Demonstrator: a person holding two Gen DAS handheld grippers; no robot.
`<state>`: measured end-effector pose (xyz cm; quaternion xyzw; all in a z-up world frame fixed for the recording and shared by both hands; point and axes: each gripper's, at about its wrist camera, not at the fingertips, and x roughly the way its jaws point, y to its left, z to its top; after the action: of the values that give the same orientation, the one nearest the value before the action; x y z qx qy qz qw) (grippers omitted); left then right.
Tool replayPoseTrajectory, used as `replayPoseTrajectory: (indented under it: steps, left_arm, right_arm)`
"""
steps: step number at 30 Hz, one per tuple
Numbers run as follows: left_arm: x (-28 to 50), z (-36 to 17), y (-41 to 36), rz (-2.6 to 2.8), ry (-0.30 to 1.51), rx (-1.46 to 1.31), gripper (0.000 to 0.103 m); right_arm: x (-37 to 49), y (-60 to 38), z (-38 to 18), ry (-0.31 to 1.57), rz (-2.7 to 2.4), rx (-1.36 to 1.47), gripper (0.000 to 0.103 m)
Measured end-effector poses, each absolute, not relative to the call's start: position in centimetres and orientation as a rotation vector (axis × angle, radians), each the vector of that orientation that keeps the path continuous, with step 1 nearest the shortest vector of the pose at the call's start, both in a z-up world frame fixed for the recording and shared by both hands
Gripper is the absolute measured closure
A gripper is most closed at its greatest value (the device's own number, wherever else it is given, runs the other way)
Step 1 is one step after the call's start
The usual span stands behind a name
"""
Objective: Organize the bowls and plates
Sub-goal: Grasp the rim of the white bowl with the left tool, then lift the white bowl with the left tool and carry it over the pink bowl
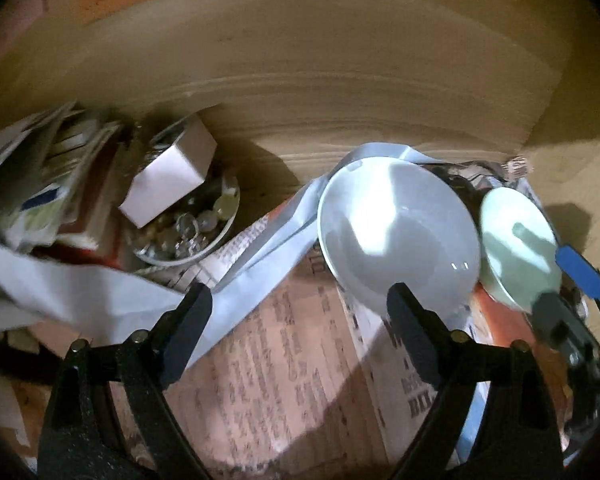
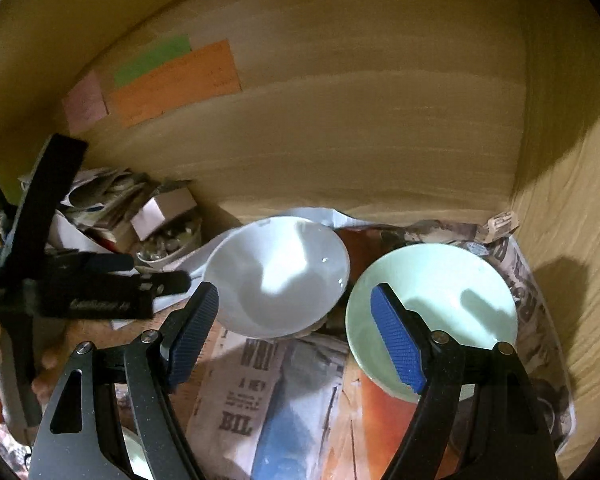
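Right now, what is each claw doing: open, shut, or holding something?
Left claw: open, empty, just short of the white bowl.
Right claw: open, empty, one finger over the pale green bowl.

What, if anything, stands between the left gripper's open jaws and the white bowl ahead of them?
Nothing visible does. The left gripper is open above bare newspaper, and the white bowl lies just beyond its right finger. The pale green bowl sits to the bowl's far side.

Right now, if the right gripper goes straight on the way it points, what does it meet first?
Probably the newspaper on the shelf floor, in the gap between the white bowl and the pale green dish. The open right gripper has nothing between its fingers; its right-hand finger overlaps the green dish, so depth is uncertain.
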<state>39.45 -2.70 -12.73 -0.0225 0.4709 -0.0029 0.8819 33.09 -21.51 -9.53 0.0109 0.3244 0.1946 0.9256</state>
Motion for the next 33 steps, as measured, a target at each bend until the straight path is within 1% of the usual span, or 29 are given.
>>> replayPoseTrajectory:
  steps: [2, 4, 6, 7, 8, 10, 11, 13, 14, 18, 25, 29, 32, 33]
  left_arm:
    - [40.4, -13.3, -2.9, -0.006, 1.006, -0.042, 0.024]
    - [41.5, -14.2, -3.2, -0.010, 1.039, -0.028, 0.034]
    - [42.1, -15.1, -3.6, -0.020, 1.058, -0.019, 0.036]
    - [42.3, -15.4, -3.7, -0.024, 1.062, -0.018, 0.042]
    - [42.6, -15.7, -3.7, -0.037, 1.064, -0.018, 0.045]
    - [42.9, -15.9, -4.0, -0.067, 1.072, -0.021, 0.061]
    - [43.0, -16.0, -4.2, -0.088, 1.079, -0.024, 0.066]
    - [43.3, -16.2, -4.8, -0.136, 1.091, -0.023, 0.084]
    - [43.4, -16.3, -4.9, -0.149, 1.097, -0.017, 0.085]
    - [42.7, -16.2, -5.0, -0.162, 1.083, 0.010, 0.085]
    - [39.3, -16.2, -3.2, -0.181, 1.097, 0.033, 0.085]
    - [36.2, -16.2, -1.8, -0.200, 1.095, 0.038, 0.085]
    - [34.8, -16.3, -1.4, -0.203, 1.098, 0.036, 0.085]
    - [34.3, -16.3, -1.0, -0.202, 1.098, 0.037, 0.085]
  right_arm:
    - [33.4, -21.5, -9.9, 0.672, 0.396, 0.020, 0.027]
    - [33.7, -21.6, -10.2, 0.680, 0.395, 0.022, 0.027]
    - [34.0, -21.8, -10.5, 0.690, 0.393, 0.031, 0.027]
    - [34.2, -21.8, -10.7, 0.694, 0.393, 0.034, 0.027]
    - [34.3, -21.9, -10.8, 0.698, 0.393, 0.036, 0.027]
    - [34.6, -21.9, -11.0, 0.704, 0.390, 0.040, 0.027]
    - [34.7, -21.9, -11.2, 0.709, 0.389, 0.041, 0.027]
    - [34.8, -21.8, -11.5, 0.718, 0.388, 0.041, 0.027]
    - [34.9, -21.8, -11.6, 0.722, 0.387, 0.040, 0.027]
    - [34.8, -21.6, -11.8, 0.730, 0.389, 0.040, 0.027]
    - [34.1, -20.8, -11.5, 0.719, 0.400, 0.018, 0.027]
    - [33.7, -19.7, -11.9, 0.740, 0.427, -0.001, 0.036]
    - [33.4, -18.7, -12.3, 0.753, 0.442, -0.023, 0.037]
    - [33.4, -18.4, -12.5, 0.760, 0.448, -0.031, 0.041]
